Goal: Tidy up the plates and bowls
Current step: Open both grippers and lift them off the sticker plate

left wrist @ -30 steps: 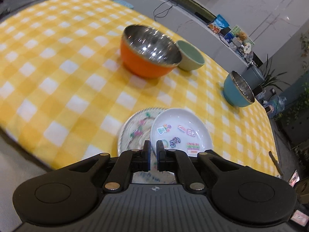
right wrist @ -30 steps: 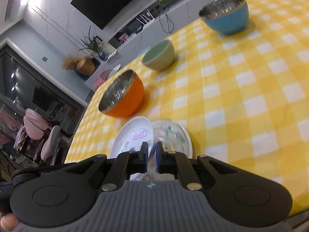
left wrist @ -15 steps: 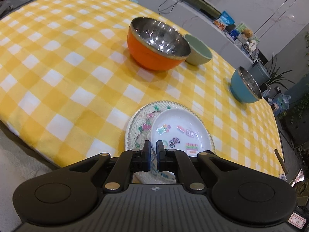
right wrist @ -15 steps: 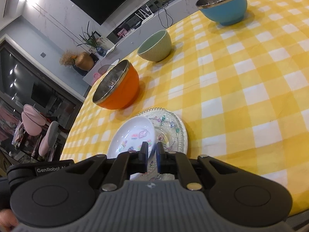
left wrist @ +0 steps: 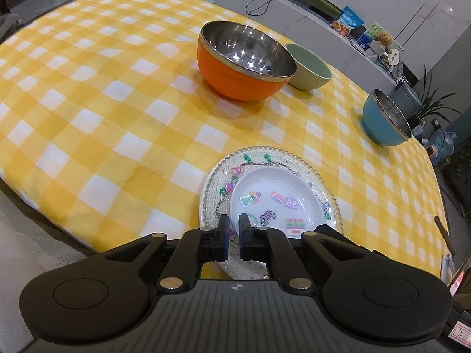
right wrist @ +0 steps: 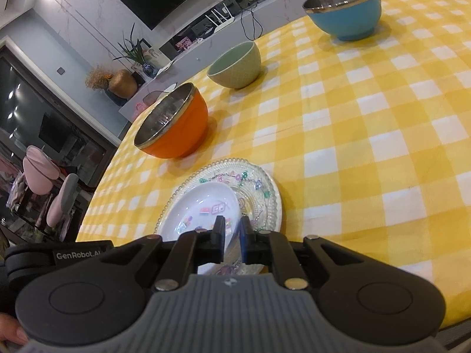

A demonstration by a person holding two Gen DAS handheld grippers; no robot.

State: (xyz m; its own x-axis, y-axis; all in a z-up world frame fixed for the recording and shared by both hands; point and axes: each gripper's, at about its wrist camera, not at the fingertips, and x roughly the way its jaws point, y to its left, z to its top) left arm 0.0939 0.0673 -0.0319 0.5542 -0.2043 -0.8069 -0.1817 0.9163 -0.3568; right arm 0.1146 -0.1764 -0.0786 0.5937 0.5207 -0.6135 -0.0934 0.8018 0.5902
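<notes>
A clear beaded glass plate (left wrist: 259, 158) lies on the yellow checked tablecloth, with a small white sticker plate (left wrist: 273, 197) lying in it. My left gripper (left wrist: 232, 229) is shut on the near rim of the glass plate. In the right wrist view my right gripper (right wrist: 232, 232) has its jaws slightly parted around the near rim of the white plate (right wrist: 203, 203), with the glass plate (right wrist: 259, 188) beneath. An orange bowl (left wrist: 244, 64), a green bowl (left wrist: 309, 70) and a blue bowl (left wrist: 385, 117) stand farther back.
The table edge (left wrist: 59, 220) runs close in front of the plates. In the right wrist view the orange bowl (right wrist: 173, 126), green bowl (right wrist: 235, 64) and blue bowl (right wrist: 344, 8) stand in a diagonal row. A counter with cables and packets (left wrist: 347, 23) lies behind.
The white plate has slid from beside the glass plate onto it, and both plates have come down onto the cloth. The right jaws have opened slightly.
</notes>
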